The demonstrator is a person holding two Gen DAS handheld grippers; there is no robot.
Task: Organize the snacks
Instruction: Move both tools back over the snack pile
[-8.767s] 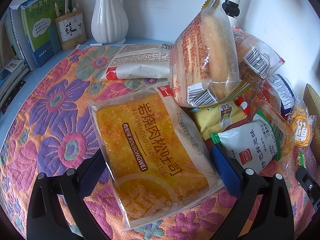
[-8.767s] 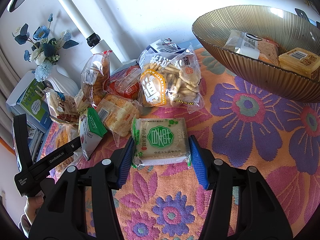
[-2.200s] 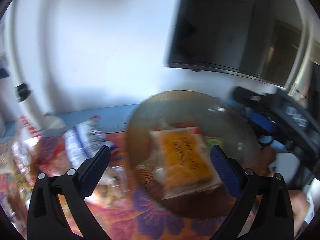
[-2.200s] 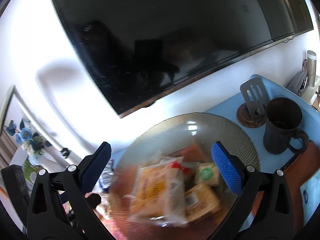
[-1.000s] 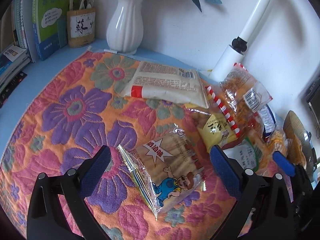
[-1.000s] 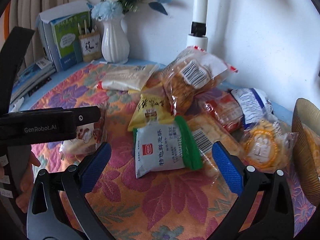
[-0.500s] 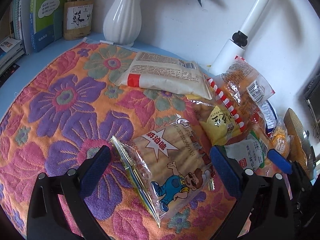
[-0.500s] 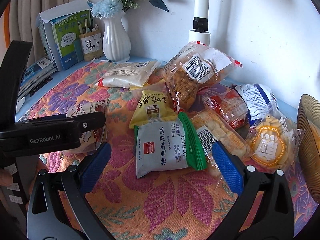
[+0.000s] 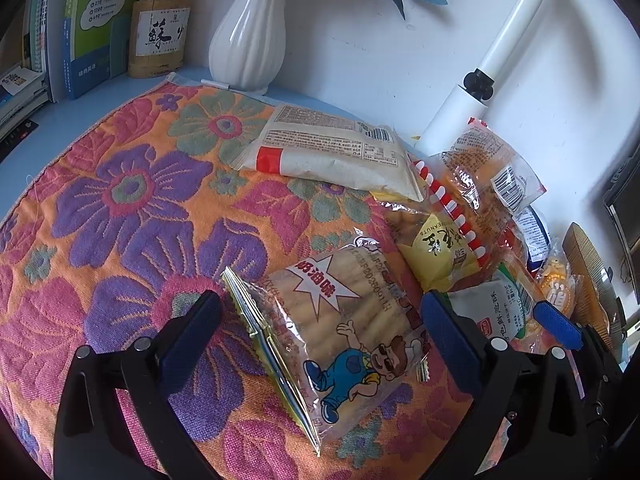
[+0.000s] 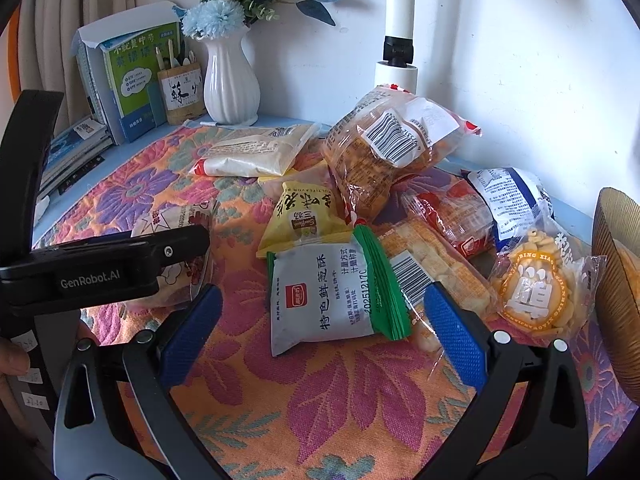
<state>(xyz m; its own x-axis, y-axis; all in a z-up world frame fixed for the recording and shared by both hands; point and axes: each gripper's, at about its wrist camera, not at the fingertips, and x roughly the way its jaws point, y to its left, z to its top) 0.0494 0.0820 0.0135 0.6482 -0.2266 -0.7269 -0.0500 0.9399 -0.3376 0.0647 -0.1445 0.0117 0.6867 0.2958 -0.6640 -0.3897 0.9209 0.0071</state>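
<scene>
Left wrist view: left gripper (image 9: 320, 320) gaping wide around clear cartoon biscuit packet (image 9: 340, 332); right gripper (image 10: 320, 316) likewise straddling white-green pastry packet (image 10: 332, 292), gripping nothing.

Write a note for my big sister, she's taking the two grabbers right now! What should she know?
Left gripper: open, fingers either side of the cartoon biscuit pack, not squeezing.
Right gripper: open, fingers either side of the white-and-green pack, not squeezing.
Done: nothing gripped at this moment; what is already in the bowl at the far right can't be seen well.
Left: both those packs, plus the yellow peanut bag, the long white bag, the bread bag and the ones beside them, all on the flowered cloth.
</scene>
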